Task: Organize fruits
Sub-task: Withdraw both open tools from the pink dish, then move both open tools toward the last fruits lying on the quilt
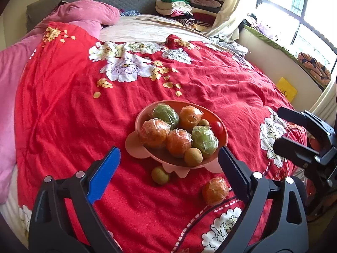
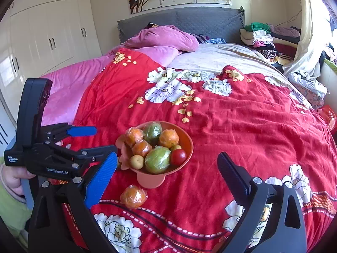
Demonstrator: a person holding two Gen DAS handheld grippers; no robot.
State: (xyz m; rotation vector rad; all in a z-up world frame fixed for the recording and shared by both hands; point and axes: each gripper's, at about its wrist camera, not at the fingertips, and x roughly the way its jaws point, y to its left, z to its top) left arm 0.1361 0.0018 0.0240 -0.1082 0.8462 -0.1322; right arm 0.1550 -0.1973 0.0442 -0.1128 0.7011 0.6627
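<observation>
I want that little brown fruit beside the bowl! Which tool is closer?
Left. The left tool frames the little brown fruit between its fingers; the right tool sits off sideways.

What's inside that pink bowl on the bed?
The pink bowl holds wrapped oranges, wrapped green fruits, a small brown fruit and a red tomato. Anything beneath the pile is hidden.

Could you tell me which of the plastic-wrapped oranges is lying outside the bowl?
The wrapped orange on the red quilt, in front of the pink bowl; the other three sit inside it.
</observation>
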